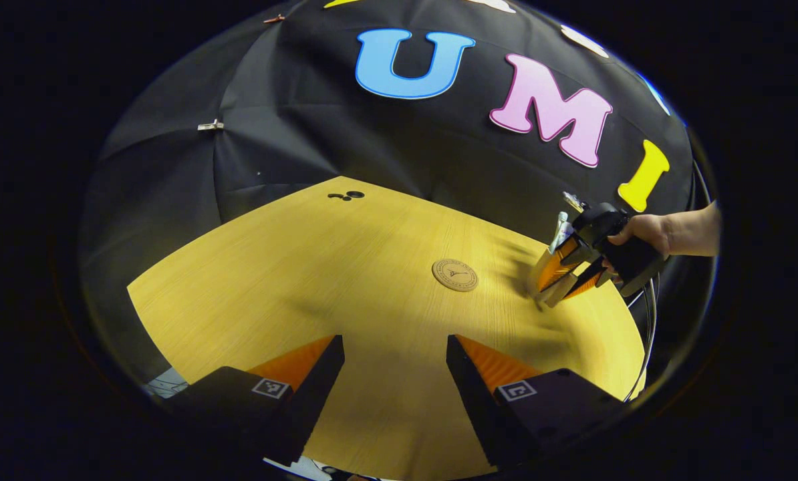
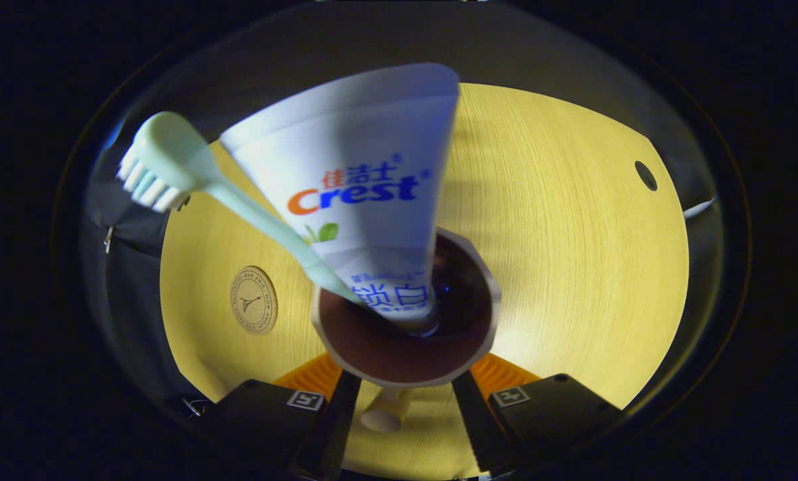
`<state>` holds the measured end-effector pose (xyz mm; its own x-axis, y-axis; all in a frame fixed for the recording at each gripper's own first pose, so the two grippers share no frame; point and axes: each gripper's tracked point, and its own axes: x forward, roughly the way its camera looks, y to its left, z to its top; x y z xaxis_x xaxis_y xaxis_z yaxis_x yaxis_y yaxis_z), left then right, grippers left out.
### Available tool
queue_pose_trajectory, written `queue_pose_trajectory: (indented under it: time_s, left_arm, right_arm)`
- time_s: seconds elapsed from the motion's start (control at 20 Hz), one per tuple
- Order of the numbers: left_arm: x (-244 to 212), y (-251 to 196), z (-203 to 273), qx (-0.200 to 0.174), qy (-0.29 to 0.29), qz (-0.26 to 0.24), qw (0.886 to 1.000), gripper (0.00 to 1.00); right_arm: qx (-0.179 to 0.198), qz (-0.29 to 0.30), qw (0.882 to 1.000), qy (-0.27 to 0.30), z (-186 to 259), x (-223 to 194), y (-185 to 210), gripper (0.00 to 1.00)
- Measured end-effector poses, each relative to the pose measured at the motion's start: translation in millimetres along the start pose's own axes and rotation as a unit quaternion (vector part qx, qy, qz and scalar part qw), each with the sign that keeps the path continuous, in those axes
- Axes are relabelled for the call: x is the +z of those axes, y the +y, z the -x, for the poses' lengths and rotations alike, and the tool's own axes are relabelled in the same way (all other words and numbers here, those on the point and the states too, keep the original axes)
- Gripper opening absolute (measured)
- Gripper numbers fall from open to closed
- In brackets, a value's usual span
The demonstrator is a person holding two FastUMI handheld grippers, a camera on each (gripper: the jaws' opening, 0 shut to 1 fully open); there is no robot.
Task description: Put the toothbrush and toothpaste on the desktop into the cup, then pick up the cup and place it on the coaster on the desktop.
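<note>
In the right gripper view, a pale cup (image 2: 406,337) with a dark inside holds a white toothpaste tube (image 2: 359,194) and a mint-green toothbrush (image 2: 192,177), both leaning out toward the camera. My right gripper (image 2: 404,381) is shut on the cup, one finger on each side of it. The round cork coaster (image 2: 253,299) lies on the table to the cup's left. In the left gripper view, the coaster (image 1: 454,275) sits mid-table. To its right, a hand holds the right gripper (image 1: 563,277), tilted, with the tube's end (image 1: 561,230) sticking up. My left gripper (image 1: 394,344) is open over bare wood.
The yellow wooden table (image 1: 305,280) has small dark holes (image 1: 347,196) at its far edge and one (image 2: 645,175) in the right gripper view. A cable (image 1: 649,321) runs along the table's right edge. The black cloth wall stands behind the table.
</note>
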<state>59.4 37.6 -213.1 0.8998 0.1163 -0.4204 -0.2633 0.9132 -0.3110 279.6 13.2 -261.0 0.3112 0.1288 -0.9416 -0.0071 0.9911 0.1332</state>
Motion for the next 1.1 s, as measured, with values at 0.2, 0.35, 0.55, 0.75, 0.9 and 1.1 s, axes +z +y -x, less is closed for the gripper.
queue_pose_trajectory:
  time_s: [0.2,0.35,0.55,0.75,0.9,1.1]
  left_arm:
    - [-6,-9,-1,-0.009,0.008,-0.011,1.000,0.97]
    - [-12,-12,0,-0.011,0.013,-0.015,1.000,0.97]
    - [-19,-15,3,-0.011,0.023,-0.017,1.000,0.97]
    - [-23,-14,4,-0.010,0.027,-0.025,0.999,0.97]
    - [-25,-16,4,-0.012,0.028,-0.026,0.999,0.97]
    - [-30,-17,5,-0.015,0.033,-0.026,0.999,0.97]
  right_arm:
    - [0.002,-0.008,1.000,0.010,-6,-2,0,0.64]
    - [0.006,-0.009,1.000,0.008,-7,2,2,0.44]
    - [0.008,0.007,1.000,0.005,-6,-1,2,0.32]
    - [0.009,0.030,0.999,-0.004,-2,-3,0,0.29]
    - [0.001,0.062,0.998,-0.027,3,1,2,0.29]
    - [-0.005,0.090,0.995,-0.043,10,2,9,0.29]
